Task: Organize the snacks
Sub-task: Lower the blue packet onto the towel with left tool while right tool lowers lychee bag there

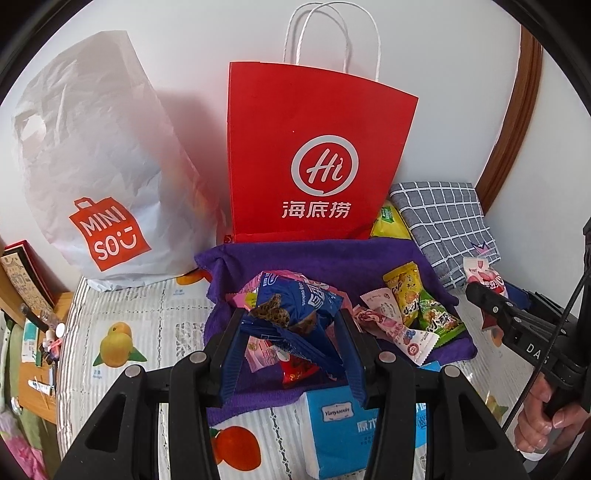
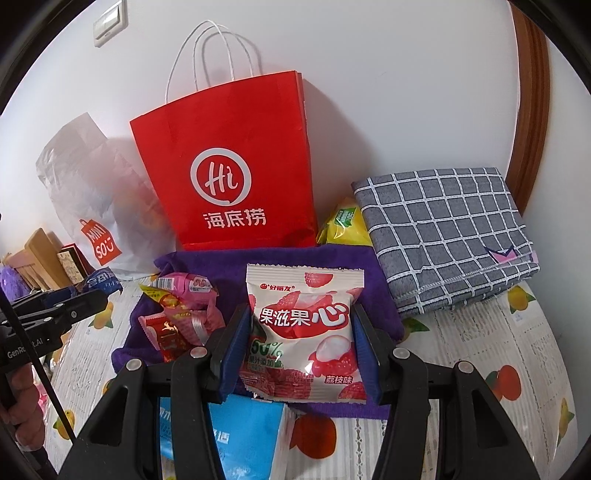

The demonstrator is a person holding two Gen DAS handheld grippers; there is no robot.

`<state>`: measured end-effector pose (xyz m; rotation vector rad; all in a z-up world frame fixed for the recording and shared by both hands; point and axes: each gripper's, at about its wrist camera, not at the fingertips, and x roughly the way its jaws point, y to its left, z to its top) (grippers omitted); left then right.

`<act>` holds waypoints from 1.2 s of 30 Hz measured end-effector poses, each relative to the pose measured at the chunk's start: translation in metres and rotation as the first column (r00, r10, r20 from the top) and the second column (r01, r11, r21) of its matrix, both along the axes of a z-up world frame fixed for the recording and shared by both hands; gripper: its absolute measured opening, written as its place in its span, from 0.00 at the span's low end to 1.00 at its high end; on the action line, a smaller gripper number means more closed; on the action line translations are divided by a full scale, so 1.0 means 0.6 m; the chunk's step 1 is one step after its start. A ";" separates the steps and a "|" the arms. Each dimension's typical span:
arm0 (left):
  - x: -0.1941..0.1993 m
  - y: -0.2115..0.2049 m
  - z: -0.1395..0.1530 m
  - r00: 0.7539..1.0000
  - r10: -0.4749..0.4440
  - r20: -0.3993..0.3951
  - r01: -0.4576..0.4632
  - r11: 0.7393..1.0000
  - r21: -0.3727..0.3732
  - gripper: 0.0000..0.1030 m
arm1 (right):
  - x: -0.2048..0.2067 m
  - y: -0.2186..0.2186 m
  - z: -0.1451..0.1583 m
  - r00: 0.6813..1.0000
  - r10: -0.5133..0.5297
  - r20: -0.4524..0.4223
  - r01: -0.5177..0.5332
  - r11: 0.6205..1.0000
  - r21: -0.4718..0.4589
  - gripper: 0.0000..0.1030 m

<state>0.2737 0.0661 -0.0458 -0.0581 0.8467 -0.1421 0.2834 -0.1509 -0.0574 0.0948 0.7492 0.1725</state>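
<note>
A plain white painted wall (image 1: 192,48) stands behind everything, evenly lit by soft daylight, with faint grey shadows cast on it. A curved brown wooden door frame (image 1: 517,122) runs down the right edge of both views. High on the wall in the right wrist view sits a white rectangular wall switch plate (image 2: 109,22). The worktop is covered by a white and grey striped plastic tablecloth printed with orange and yellow fruit (image 1: 122,332). At the far left of the left wrist view, a light wooden side shelf (image 1: 37,384) holds small cluttered odds and ends, too small to tell apart.
</note>
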 end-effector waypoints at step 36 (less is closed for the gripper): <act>0.073 0.004 -0.029 0.999 -0.007 -0.042 0.007 1.000 -0.008 0.44 | 0.074 0.002 -0.031 1.000 0.004 -0.030 -0.005 1.000 -0.024 0.51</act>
